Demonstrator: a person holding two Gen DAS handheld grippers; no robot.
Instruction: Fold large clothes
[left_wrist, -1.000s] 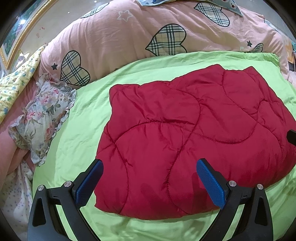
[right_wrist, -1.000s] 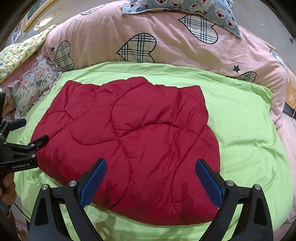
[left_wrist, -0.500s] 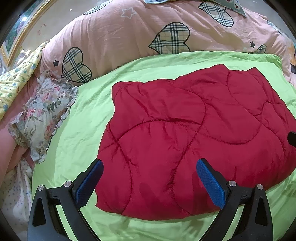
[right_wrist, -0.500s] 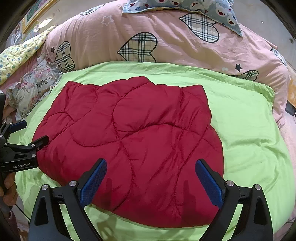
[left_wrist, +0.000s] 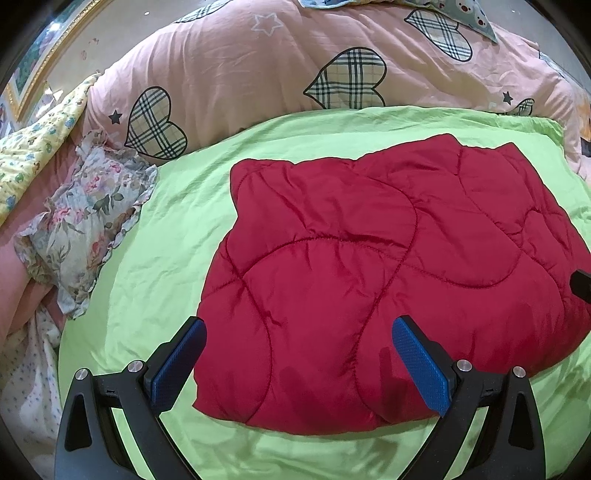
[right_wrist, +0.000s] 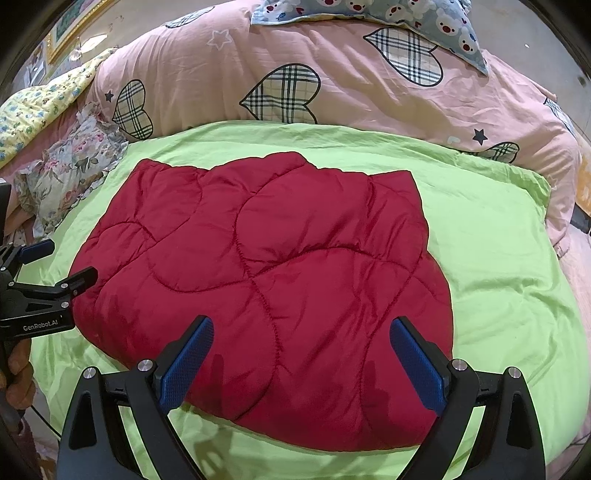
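A red quilted padded garment (left_wrist: 369, 266) (right_wrist: 266, 280) lies folded into a thick bundle on the light green sheet (left_wrist: 147, 266) (right_wrist: 498, 266). My left gripper (left_wrist: 299, 365) hovers open over its near left edge, blue pads apart, nothing between them. My right gripper (right_wrist: 303, 365) is open above the near edge, slightly right of centre, and holds nothing. The left gripper (right_wrist: 55, 266) also shows at the left rim of the right wrist view, open, beside the garment's left side, with a hand below it. A black tip of the right gripper (left_wrist: 581, 286) pokes in at the right rim.
A pink duvet with plaid hearts (left_wrist: 295, 66) (right_wrist: 332, 85) is heaped behind the green sheet. A floral pillow (left_wrist: 81, 214) (right_wrist: 66, 173) and yellow patterned cloth (left_wrist: 33, 147) lie at the left. A blue bear-print pillow (right_wrist: 388, 14) sits on top at the back.
Both views drew back and up slightly, so the garment sits a little lower and further in frame. The garment itself has not moved and both grippers stayed open.
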